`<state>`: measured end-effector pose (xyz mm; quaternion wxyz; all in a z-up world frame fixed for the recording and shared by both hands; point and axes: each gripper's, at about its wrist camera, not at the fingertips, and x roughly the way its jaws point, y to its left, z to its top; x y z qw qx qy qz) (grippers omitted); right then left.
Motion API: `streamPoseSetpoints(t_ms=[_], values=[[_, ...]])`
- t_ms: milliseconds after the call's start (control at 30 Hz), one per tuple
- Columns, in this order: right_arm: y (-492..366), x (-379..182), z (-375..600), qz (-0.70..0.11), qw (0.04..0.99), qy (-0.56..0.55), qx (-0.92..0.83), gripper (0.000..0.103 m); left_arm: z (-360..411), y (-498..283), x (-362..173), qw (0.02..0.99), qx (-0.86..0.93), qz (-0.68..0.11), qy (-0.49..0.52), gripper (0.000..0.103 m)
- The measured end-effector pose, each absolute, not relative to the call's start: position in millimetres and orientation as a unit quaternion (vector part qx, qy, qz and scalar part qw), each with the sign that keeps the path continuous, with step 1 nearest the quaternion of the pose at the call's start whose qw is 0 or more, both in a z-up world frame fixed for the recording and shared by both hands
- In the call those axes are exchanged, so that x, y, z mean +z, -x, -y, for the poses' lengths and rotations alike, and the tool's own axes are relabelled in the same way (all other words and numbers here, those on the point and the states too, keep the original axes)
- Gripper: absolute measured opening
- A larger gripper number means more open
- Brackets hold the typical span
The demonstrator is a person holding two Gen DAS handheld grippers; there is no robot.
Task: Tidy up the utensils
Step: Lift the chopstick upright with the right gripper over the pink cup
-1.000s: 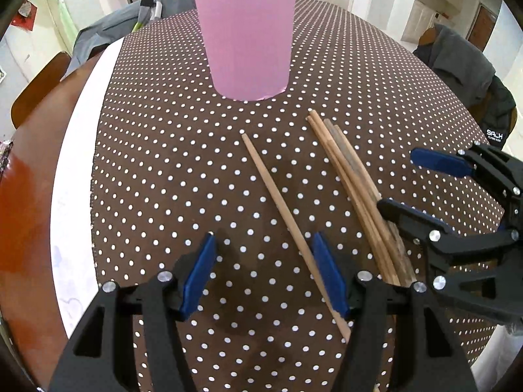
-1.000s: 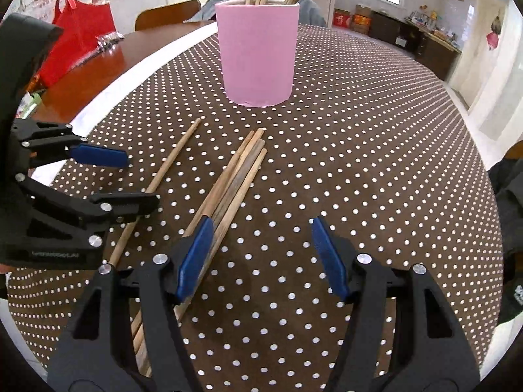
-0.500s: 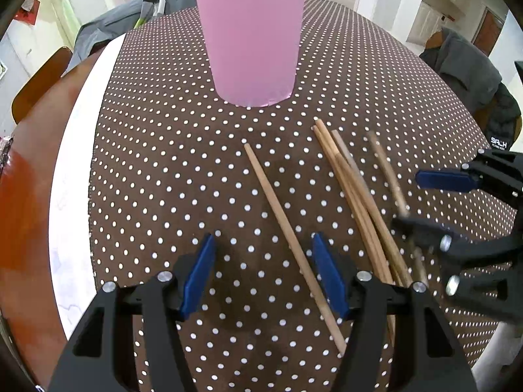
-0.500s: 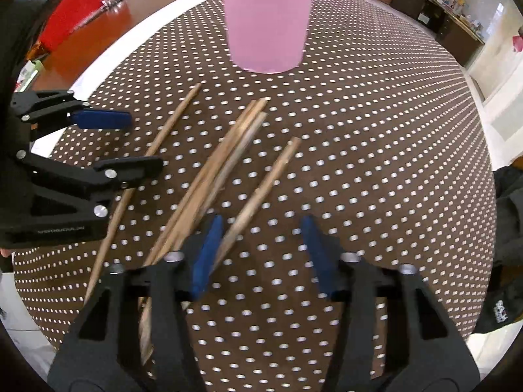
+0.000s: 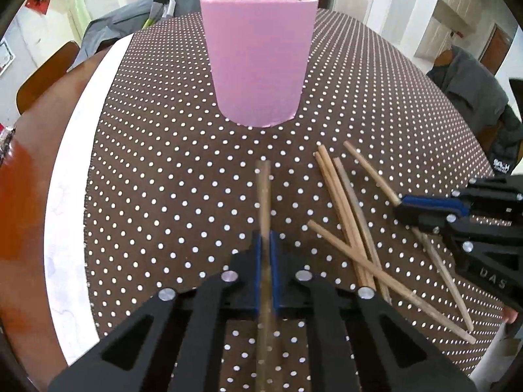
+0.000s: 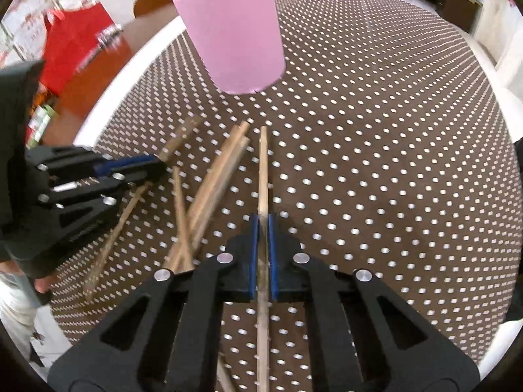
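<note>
Both grippers have their jaws closed, each on one chopstick. In the left wrist view the left gripper (image 5: 265, 245) pinches a stick (image 5: 263, 196) between its blue pads, and the stick runs straight forward from the jaws toward the pink cup (image 5: 258, 58), which stands ahead of them on the dotted cloth (image 5: 147, 179). In the right wrist view the right gripper (image 6: 263, 228) holds another stick (image 6: 262, 170) in the same way, and this one also points ahead, with the cup ahead and a little to the left of the jaws. I cannot tell how far either stick is lifted off the cloth.

The cup already has several sticks standing in it, so I judge that part of the sorting is done. What is left: the two sticks now in the jaws must go into the cup, and a loose pile (image 5: 353, 228) is on the cloth, to the right of the left jaws and to the left of the right jaws. It seems to have about four sticks, some crossing each other, but the exact count is hard to see. I think the task is somewhere past the middle, not near the end.
</note>
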<state>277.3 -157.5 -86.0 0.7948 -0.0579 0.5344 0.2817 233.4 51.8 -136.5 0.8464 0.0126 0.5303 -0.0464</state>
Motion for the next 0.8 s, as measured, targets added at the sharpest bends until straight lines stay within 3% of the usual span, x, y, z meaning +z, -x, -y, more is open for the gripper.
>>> streamPoseSetpoints(t_ms=[400,800], values=[[-247.1,-24.3,179.9,-0.370,0.874,-0.011,0.315,0.006,-68.4,-204.1,-71.8,0.923,-0.084,-0.370,0.071,0.006],[-240.4,25.6,179.2,-0.267,0.903,-0.059,0.332,0.006,-77.6,-187.8,-12.6,0.973,-0.100,-0.185,0.098,0.006]])
